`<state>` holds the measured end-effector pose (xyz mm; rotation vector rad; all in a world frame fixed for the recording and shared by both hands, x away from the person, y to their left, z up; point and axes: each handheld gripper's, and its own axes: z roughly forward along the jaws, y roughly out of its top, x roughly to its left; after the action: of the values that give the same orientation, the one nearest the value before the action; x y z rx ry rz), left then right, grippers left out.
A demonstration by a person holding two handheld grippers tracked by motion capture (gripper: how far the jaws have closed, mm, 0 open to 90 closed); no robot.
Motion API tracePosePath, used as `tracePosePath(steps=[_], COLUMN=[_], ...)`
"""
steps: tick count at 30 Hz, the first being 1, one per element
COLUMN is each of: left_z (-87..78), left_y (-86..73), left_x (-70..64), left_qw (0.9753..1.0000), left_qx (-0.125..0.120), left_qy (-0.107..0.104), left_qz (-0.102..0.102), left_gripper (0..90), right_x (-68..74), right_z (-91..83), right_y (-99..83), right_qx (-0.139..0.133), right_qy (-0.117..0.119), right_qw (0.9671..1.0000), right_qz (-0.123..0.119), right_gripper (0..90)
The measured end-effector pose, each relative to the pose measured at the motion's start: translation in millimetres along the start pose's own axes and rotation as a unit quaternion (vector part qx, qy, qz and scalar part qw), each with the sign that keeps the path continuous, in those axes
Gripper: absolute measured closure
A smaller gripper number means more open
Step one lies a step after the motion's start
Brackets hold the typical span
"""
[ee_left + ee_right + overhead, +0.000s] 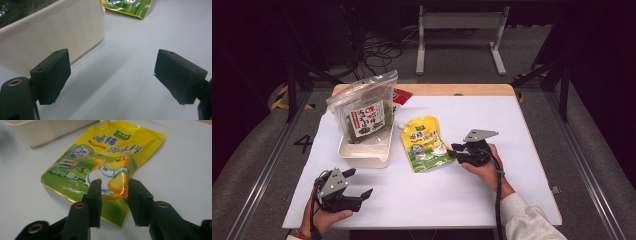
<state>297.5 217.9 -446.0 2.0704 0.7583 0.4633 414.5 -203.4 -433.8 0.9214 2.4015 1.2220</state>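
1. White covering lies over the wooden table [492,90], and beyond the far edge the dark floor carries loose cables [379,50] and a grey metal frame [459,30].
2. At the near left, the left gripper [360,183] is held low over the bare surface, its jaws spread wide with nothing between them; in the left gripper view they stand well apart over plain white.
3. Just beyond that gripper sits a cream tub [364,156], its side wall close by in the left gripper view.
4. A clear bag [364,107] with a dark, green-labelled packet inside stands tilted in the tub, rising well above its rim.
5. Something red [402,95] peeks out behind the bag at the far edge; it is too hidden to say what it is.
6. To the right of the tub, a yellow-green pouch [424,142] with a cartoon chicken on it lies flat on the table, its top corner near the tub.
7. The right gripper [453,150] is at the pouch's right edge. In the right gripper view its jaws are narrowly parted over the pouch's lower part; they seem not to pinch the foil, though the angle leaves contact unsure.
8. The person's right hand [484,167] and a white sleeve [527,217] come in from the near right.
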Motion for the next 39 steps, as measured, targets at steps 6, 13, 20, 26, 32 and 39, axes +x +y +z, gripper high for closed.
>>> tracePosePath(steps=[6,13,20,26,32,39], left_z=[7.5,12.6,18.3,27.4,42.4,62.7], left_y=[-2.1,-0.6,1.5,4.3,14.2,24.8], left_x=[-0.9,-5.3,-9.0,-16.1,-26.0,-36.2], left_qw=[0.9999,0.9996,0.999,0.9976,0.9945,0.9902], left_qx=[0.014,0.021,0.025,0.025,0.023,0.04], left_qy=[-0.007,-0.018,-0.037,-0.064,-0.102,-0.132], left_qz=[-0.001,0.006,0.005,0.01,0.008,0.023], left_gripper=[14.5,14.5,15.0,16.1,16.2,15.5], right_x=[-2.4,-8.9,-10.6,-6.4,5.4,4.6], right_z=[29.0,45.1,40.5,34.0,18.0,-4.1], right_y=[5.4,4.5,4.9,2.4,-8.3,-16.4], right_qx=[0.023,0.043,0.047,0.039,0.015,-0.011], right_qy=[0.004,0.043,0.069,0.077,0.076,0.06], right_qw=[0.9993,0.9957,0.9953,0.9956,0.997,0.9981], right_qz=[0.029,0.069,0.049,0.035,0.004,0.005], right_gripper=[38.6,33.2,61.1,69.1,76.8,90.0])
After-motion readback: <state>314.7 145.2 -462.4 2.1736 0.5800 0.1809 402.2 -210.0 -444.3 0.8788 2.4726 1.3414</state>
